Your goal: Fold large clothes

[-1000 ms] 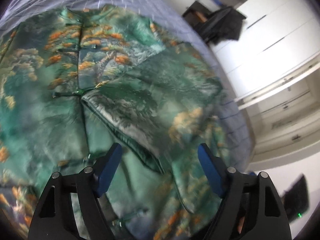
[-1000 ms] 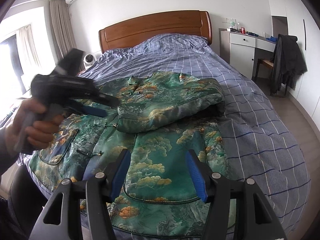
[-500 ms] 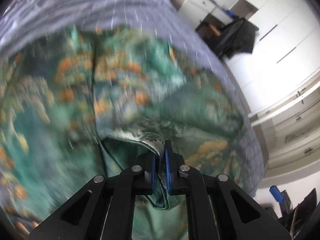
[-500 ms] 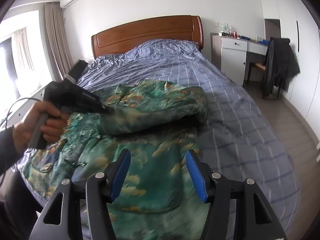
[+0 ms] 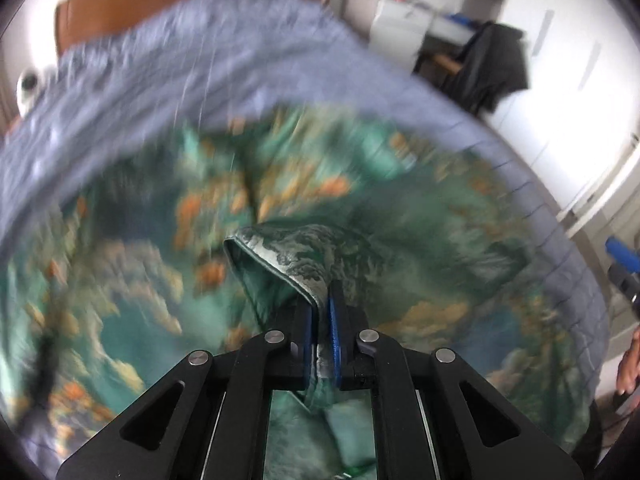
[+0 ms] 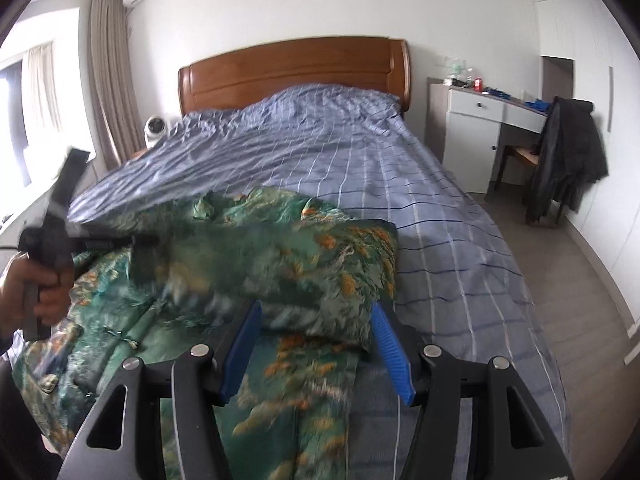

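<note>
A green padded jacket (image 6: 288, 264) with orange and teal landscape print lies across the foot of the bed, one sleeve folded over its body. My left gripper (image 5: 321, 336) is shut on the sleeve's cuff edge (image 5: 280, 264), the cloth pinched between its blue pads. In the right wrist view that same left gripper (image 6: 136, 244) shows at the left, held by a hand (image 6: 36, 292), with the sleeve stretched from it. My right gripper (image 6: 316, 344) stands open above the jacket's right side, the folded sleeve's thick end just beyond its blue pads, nothing pressed between them.
The bed (image 6: 400, 184) has a blue checked cover and a wooden headboard (image 6: 292, 68). A white desk (image 6: 476, 120) and a chair with a dark coat (image 6: 568, 160) stand to the right. White wardrobe doors (image 5: 568, 60) line that side. A small white fan (image 6: 157, 129) sits left of the bed.
My left gripper went from open above the sleeve to shut on its cuff edge, then drew it across the jacket. My right gripper moved rightward toward the folded sleeve's thick end, still open.
</note>
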Demonstrator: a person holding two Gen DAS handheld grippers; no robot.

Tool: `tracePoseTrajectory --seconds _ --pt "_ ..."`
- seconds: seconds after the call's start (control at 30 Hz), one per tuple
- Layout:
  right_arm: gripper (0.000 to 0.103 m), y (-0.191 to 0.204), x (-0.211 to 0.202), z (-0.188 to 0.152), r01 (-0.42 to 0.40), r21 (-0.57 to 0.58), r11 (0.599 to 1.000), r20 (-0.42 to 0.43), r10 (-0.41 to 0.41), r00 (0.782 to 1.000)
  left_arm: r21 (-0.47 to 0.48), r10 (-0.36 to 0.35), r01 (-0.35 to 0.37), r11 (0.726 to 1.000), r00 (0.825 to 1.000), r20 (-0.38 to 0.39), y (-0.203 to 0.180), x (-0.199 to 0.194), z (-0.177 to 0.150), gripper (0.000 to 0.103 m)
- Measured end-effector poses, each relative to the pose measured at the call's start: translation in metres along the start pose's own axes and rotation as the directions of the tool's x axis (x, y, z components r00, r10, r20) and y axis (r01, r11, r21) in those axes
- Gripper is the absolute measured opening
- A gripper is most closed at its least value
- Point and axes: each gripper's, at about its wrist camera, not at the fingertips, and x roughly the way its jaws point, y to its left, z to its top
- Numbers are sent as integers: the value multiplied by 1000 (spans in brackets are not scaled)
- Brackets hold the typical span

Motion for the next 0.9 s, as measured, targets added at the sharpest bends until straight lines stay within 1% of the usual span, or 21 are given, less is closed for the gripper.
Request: tracePoseTrajectory --seconds 0.07,0.17,0.2,0.23,0.27,0.33,0.37,0.43,0.47,0.5,0.53,0.57,0.63,0.7,0.83,0.9 --pt "59 -4 23 9 -15 -8 1000 -36 14 999 -45 -5 5 999 1000 -14 13 9 -4 7" --pt "57 -16 67 28 -26 -8 1000 -110 25 994 -62 -14 15 998 1000 12 21 7 -4 7" --pt "53 -22 84 36 -34 -1 999 -137 34 990 -59 -11 12 998 1000 18 21 6 -4 7" --pt "39 -28 102 44 -38 16 999 -161 41 986 -59 -11 12 998 1000 17 20 6 -5 7" --pt "35 -34 114 50 -39 37 999 -176 45 983 -62 -10 11 998 1000 14 17 8 -9 7" --pt "35 -46 147 62 -46 105 993 -196 65 978 -65 -6 6 998 1000 1 17 12 -17 8" --pt "34 -50 159 64 -49 128 991 -197 74 978 -64 -3 2 998 1000 -5 16 9 -21 8" --pt "34 -50 184 67 -62 156 986 -203 94 975 -59 6 -7 998 1000 -19 16 17 -26 9" --pt "34 -49 201 65 -68 165 984 -231 106 967 -53 11 -12 998 1000 -21 15 19 -29 10" --pt "34 -50 221 58 -64 182 981 -284 114 952 -49 15 -16 999 1000 -20 14 20 -30 10" --pt "34 -50 238 50 -62 198 978 -342 128 931 -46 19 -20 999 1000 -19 13 21 -30 10" --pt "33 -50 246 46 -58 203 978 -372 131 919 -45 21 -22 999 1000 -19 13 21 -29 10" --pt "32 -47 245 45 -52 185 981 -367 118 923 -43 21 -21 999 1000 -18 13 21 -29 10" --pt "32 -45 233 46 -57 182 982 -368 122 922 -46 16 -17 999 1000 -16 14 20 -29 10" --pt "32 -38 189 31 -102 150 983 -383 153 911 -45 20 -20 999 1000 -11 13 21 -30 10" --pt "32 -33 161 19 -122 143 982 -393 170 904 -40 29 -29 999 1000 -7 12 22 -30 11"
